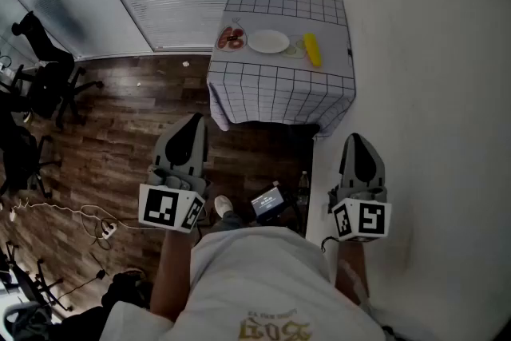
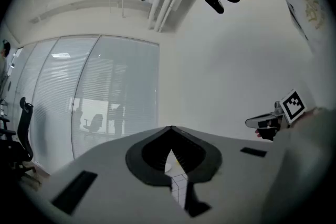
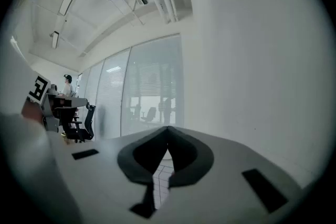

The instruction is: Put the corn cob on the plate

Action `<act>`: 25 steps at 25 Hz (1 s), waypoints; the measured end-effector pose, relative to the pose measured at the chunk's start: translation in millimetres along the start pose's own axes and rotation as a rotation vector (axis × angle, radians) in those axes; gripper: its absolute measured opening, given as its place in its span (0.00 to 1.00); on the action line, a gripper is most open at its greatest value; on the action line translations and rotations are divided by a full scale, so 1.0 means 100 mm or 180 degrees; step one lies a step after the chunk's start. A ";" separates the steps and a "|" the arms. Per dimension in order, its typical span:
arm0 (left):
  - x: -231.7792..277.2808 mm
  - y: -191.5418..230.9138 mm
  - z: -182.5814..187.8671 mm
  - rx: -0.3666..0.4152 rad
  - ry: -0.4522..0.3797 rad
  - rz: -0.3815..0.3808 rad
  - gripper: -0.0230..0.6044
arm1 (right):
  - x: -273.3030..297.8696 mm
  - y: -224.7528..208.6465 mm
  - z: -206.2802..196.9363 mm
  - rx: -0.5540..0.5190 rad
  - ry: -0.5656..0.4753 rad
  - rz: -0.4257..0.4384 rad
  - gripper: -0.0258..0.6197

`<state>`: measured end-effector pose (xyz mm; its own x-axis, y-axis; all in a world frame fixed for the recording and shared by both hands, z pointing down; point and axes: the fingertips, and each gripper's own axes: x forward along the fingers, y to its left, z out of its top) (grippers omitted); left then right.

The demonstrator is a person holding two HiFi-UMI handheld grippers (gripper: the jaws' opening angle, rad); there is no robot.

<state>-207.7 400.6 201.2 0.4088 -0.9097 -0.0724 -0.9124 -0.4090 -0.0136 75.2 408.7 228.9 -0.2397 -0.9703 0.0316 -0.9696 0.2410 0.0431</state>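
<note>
A yellow corn cob [image 1: 312, 49] lies on the right part of a small table with a white checked cloth [image 1: 279, 92], far ahead in the head view. Just left of it sits an empty white plate [image 1: 269, 41]. My left gripper [image 1: 194, 119] and right gripper [image 1: 356, 138] are held level close to my body, well short of the table, both shut with nothing in them. In the left gripper view the left gripper [image 2: 170, 129] has its jaws together, and a sliver of checked cloth [image 2: 179, 187] shows behind them. The right gripper [image 3: 168, 129] is likewise shut.
A second plate with red food [image 1: 231, 37] sits at the table's left end. A white wall runs along the right. Office chairs [image 1: 48, 84] and cables [image 1: 88, 220] lie on the wooden floor at left. A small device [image 1: 267, 202] and a bottle [image 1: 303, 186] are by my feet.
</note>
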 end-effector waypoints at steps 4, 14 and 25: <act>0.03 -0.05 -0.04 -0.0022 0.0019 -0.0004 0.04 | 0.02 -0.02 -0.07 -0.0004 0.0040 0.0046 0.05; 0.05 -0.23 -0.17 -0.0034 0.0102 0.0062 0.04 | 0.03 -0.12 -0.20 0.0005 0.0060 0.0165 0.05; 0.47 -0.31 -0.14 0.0043 0.0038 -0.0083 0.04 | 0.24 -0.32 -0.19 0.0007 0.0079 0.0127 0.05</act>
<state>-160.1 369.1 212.0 0.4327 -0.8995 -0.0600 -0.9015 -0.4317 -0.0290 101.1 378.0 247.1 -0.2770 -0.9591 0.0580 -0.9594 0.2795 0.0390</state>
